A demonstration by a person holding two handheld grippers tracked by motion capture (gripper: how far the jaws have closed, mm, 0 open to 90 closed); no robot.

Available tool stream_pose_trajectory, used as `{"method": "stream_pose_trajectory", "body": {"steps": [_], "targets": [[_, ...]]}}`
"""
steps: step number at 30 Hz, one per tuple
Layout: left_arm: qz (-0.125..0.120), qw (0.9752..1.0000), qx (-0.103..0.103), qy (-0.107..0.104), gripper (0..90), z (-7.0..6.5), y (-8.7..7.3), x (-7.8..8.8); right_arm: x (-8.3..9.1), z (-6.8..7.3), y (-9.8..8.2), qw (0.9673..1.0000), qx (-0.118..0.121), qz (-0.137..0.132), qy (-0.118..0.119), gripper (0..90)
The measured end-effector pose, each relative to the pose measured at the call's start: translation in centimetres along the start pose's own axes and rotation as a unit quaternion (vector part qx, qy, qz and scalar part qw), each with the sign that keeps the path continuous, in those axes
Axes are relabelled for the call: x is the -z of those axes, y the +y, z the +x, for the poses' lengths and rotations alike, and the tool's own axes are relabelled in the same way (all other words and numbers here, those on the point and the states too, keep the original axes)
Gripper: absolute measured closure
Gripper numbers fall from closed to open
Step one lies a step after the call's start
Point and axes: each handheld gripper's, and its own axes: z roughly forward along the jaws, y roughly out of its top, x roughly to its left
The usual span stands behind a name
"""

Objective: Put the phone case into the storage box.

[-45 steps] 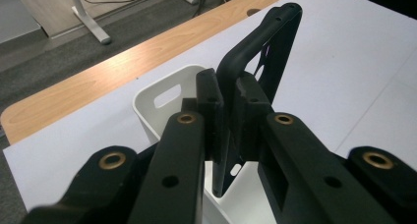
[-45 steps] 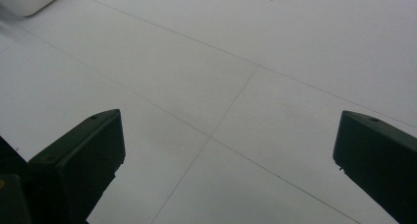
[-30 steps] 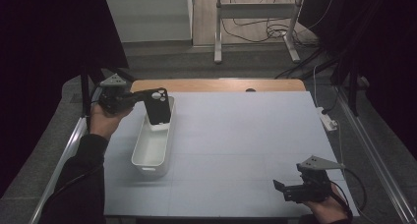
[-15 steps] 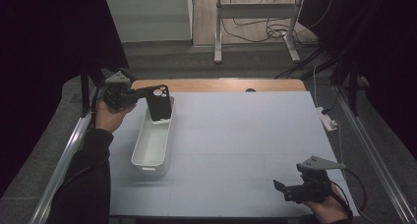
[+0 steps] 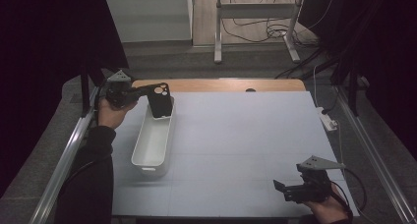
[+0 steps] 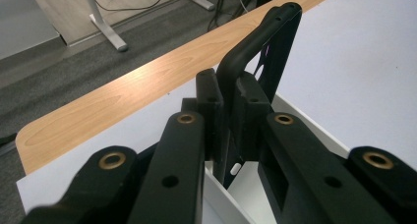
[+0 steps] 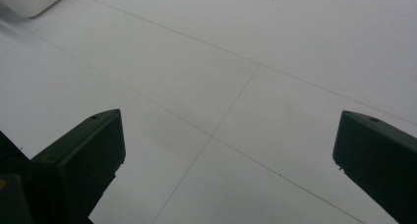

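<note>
Tabletop (image 5: 236,150): pale grey-white surface with faint seam lines, edged at its far side by a light wooden strip (image 5: 221,84) with rounded corners.

Floor (image 5: 196,57): dark grey carpet just behind the tabletop; lighter wood-tone flooring farther back.

Metal stand (image 5: 255,17): pale grey legs and crossbar, standing on the far floor.

Cables (image 5: 246,35): black, loose, trailing around the stand's feet.

White wall panel (image 5: 147,17): far left, beside the stand.

Power strip (image 5: 328,120): white, just off the tabletop's right edge.

Metal rails (image 5: 64,170): along both sides of the tabletop.

Light: dim, with the room's sides in deep shadow.
</note>
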Motion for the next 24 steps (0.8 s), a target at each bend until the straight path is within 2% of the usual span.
{"method": "stream_pose_trajectory", "body": {"steps": [11, 13, 20, 24], "targets": [[-0.002, 0.9999, -0.014, 0.004, 82.5, 0.3, 0.1, -1.1, 0.0, -0.1, 0.0, 1.0, -0.002, 0.001, 0.002, 0.0], [-0.004, 0.9997, -0.023, 0.009, 82.5, 0.3, 0.0, -1.2, 0.0, -0.1, 0.0, 1.0, -0.002, 0.002, 0.002, 0.0], [-0.005, 0.9992, -0.037, 0.013, 82.4, 0.3, -0.4, -1.7, 0.0, -0.1, 0.0, 1.0, -0.003, 0.003, 0.002, 0.0], [-0.012, 0.9993, -0.035, 0.012, 82.3, 0.3, -0.6, -1.9, 0.0, -0.1, 0.0, 1.0, -0.003, 0.004, 0.003, 0.0]]}}
